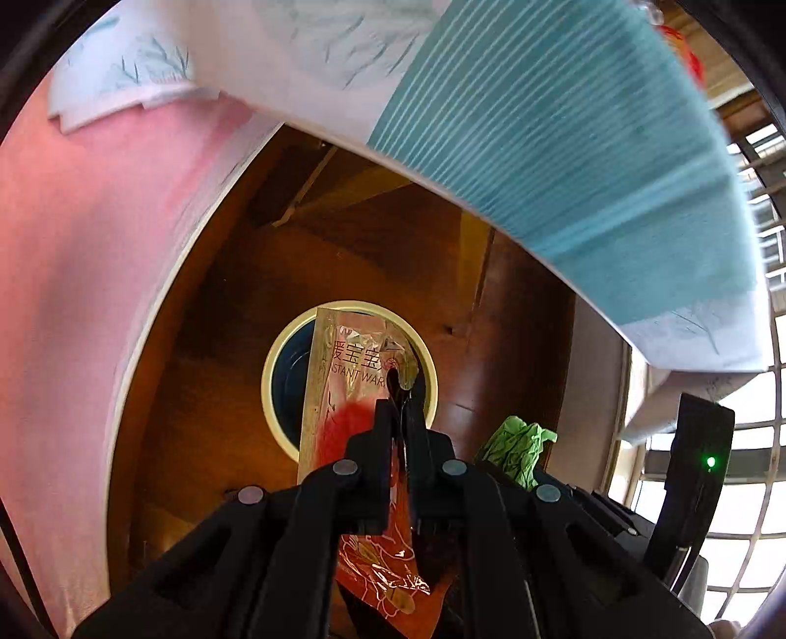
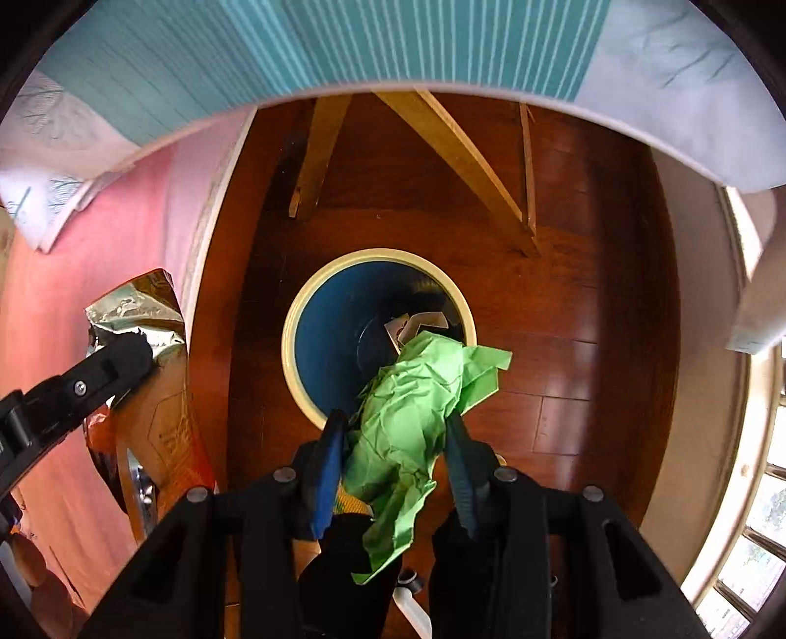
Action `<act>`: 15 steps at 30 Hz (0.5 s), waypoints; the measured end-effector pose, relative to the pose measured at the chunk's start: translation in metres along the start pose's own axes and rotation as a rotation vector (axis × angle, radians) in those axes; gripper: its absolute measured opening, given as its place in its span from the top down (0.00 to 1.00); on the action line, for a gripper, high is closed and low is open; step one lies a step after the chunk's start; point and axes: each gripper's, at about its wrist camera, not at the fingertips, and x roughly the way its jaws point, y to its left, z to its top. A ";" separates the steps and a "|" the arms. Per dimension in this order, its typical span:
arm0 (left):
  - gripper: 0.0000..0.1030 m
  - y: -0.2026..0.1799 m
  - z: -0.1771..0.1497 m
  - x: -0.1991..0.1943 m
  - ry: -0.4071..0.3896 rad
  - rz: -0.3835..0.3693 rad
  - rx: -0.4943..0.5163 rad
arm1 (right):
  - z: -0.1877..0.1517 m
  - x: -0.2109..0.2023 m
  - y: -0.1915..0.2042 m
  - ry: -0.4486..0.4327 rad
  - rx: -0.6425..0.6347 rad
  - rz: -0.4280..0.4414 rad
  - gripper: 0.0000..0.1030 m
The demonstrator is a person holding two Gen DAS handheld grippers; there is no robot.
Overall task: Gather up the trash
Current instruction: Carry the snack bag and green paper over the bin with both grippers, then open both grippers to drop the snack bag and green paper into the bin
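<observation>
My left gripper is shut on a gold and red foil wrapper and holds it above a round bin with a cream rim and blue inside. My right gripper is shut on a crumpled green paper, also held over the bin. A small white scrap lies inside the bin. The left gripper with its wrapper shows at the left of the right wrist view. The green paper shows at the right of the left wrist view.
The bin stands on a dark wooden floor. A table edge with a teal striped and white cloth hangs above. Wooden table legs cross behind the bin. A pink surface is on the left, windows on the right.
</observation>
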 end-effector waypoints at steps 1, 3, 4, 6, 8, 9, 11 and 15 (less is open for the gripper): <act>0.97 0.004 0.001 0.013 -0.007 -0.001 -0.009 | 0.003 0.010 -0.002 -0.003 0.000 0.003 0.62; 0.97 0.010 0.002 0.037 -0.020 0.009 -0.014 | 0.007 0.029 -0.007 -0.010 0.000 0.010 0.62; 0.97 0.013 0.003 0.050 -0.027 0.017 -0.011 | 0.010 0.039 -0.010 -0.011 -0.002 0.010 0.62; 0.97 0.018 0.003 0.072 -0.043 0.044 0.002 | 0.015 0.059 -0.014 -0.010 -0.003 0.012 0.62; 0.96 0.020 0.004 0.092 -0.053 0.069 0.020 | 0.022 0.075 -0.015 -0.007 -0.011 0.015 0.62; 0.96 0.022 0.004 0.103 -0.056 0.077 0.031 | 0.024 0.083 -0.016 -0.008 -0.018 0.016 0.62; 0.96 0.027 0.007 0.119 -0.057 0.079 0.044 | 0.030 0.097 -0.016 -0.012 -0.031 0.020 0.62; 0.96 0.039 0.011 0.145 -0.048 0.063 0.060 | 0.038 0.119 -0.014 -0.011 -0.037 0.033 0.62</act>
